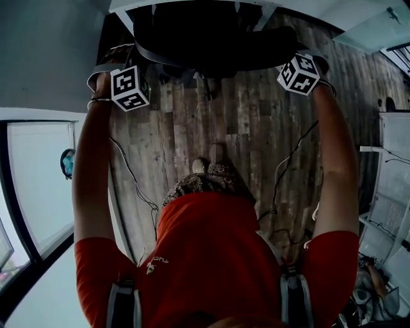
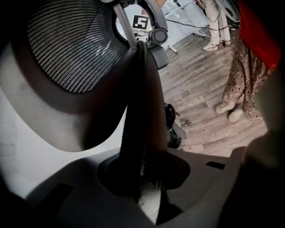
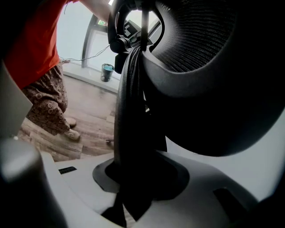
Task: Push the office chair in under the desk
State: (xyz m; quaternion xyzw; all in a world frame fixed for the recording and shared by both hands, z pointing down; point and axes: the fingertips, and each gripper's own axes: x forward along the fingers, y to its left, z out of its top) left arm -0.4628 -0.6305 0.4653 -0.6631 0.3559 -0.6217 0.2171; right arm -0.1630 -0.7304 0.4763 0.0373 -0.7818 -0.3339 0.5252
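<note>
1. Chair (image 1: 218,38): black office chair with a mesh back. It stands on the wood floor (image 1: 250,122) right at the bench (image 1: 128,5), seat end seemingly under the edge, backrest out toward the person.
2. Handling, as a guess: fairly heavy but on a wheeled base, so it should roll easily on hard planks. It may swivel or veer if one side gets pushed harder.
3. Mesh (image 2: 71,49) looks soft and would give, so it is a bad place to push. The dark rim (image 2: 138,111) around it looks stiff, so take hold there.
4. Left claw (image 2: 149,178): narrow, clamped on the rim of the backrest's left side.
5. Right claw (image 3: 133,178): narrow too, gripping the rim of the opposite side.
6. Both arms are stretched forward with a hold on each side, good for an even, straight shove.
7. Cables (image 1: 138,186) trail on the floor beside the person's feet, well back from the chair. Trip risk for the person, not the wheels.
</note>
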